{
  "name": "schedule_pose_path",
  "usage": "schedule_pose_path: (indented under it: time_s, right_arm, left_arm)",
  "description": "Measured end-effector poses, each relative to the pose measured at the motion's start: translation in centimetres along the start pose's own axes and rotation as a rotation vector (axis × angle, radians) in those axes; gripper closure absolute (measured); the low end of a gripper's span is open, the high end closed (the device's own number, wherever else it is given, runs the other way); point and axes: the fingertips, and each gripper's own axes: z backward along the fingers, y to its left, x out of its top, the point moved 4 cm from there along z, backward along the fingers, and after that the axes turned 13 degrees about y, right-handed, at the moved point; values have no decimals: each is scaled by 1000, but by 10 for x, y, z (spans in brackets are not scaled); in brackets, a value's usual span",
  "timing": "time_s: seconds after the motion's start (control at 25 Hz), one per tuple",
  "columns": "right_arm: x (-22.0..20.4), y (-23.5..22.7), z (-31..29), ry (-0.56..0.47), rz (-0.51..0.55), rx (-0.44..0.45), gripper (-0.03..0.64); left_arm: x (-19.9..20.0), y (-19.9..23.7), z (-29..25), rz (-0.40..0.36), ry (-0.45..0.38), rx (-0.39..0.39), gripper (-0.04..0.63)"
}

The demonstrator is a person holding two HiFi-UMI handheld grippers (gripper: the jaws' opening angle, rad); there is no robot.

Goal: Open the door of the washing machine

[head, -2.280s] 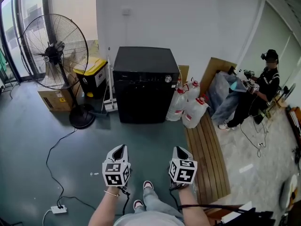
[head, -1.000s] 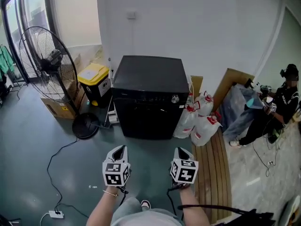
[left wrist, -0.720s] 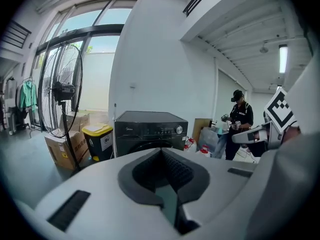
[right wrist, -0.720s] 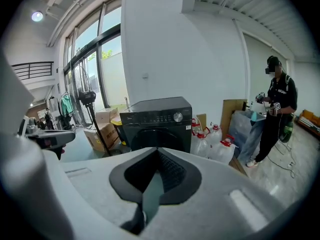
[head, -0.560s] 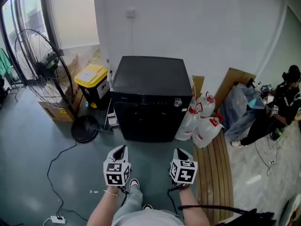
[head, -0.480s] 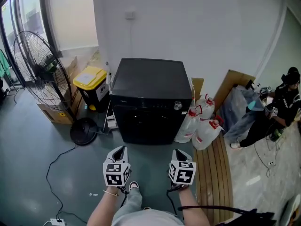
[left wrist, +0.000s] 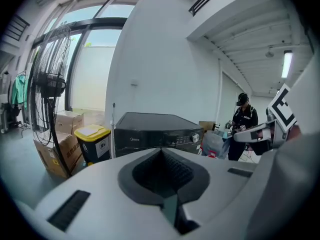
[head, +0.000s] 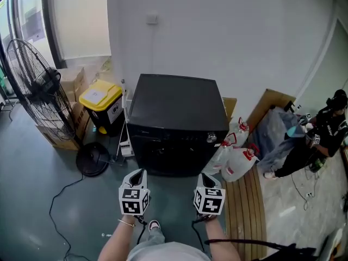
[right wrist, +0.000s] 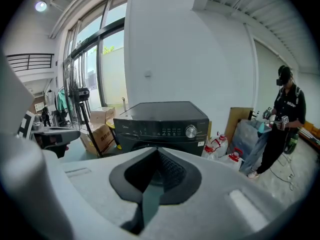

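Note:
The black front-loading washing machine point(head: 176, 113) stands against the white wall with its door point(head: 167, 155) closed. It fills the middle of the left gripper view point(left wrist: 155, 133) and of the right gripper view point(right wrist: 162, 125), where its silver knob point(right wrist: 190, 131) shows. My left gripper point(head: 140, 172) and right gripper point(head: 207, 175) are side by side just short of the machine's front, apart from it. Both are shut with nothing between the jaws, as the left gripper point(left wrist: 162, 151) and right gripper point(right wrist: 157, 153) show in their own views.
A standing fan point(head: 32, 91), cardboard boxes point(head: 60, 126) and a yellow-lidded bin point(head: 100, 99) are left of the machine. Water jugs point(head: 235, 157), a wooden slatted platform point(head: 247, 200) and a seated person point(head: 321, 132) are to its right. A cable point(head: 57, 200) lies on the floor.
Both grippers have come forward toward the washing machine, which now looms larger and nearer. The jaws have stayed shut.

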Motion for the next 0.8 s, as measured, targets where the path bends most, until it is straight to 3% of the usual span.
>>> schedule_pose_path:
  time_s: [0.28,0.6,0.8]
  right_arm:
    - [30,23,-38,9,-5,-17,611]
    - [36,14,-78,82,-9,-44,611]
    - [38,19,-98,107,45,-43,611]
  left_arm:
    - [13,42,-44,4,44,-21,591]
    - [10,67,-80,22,108,-19,591]
    - [5,73,-91,8,129,-20,591]
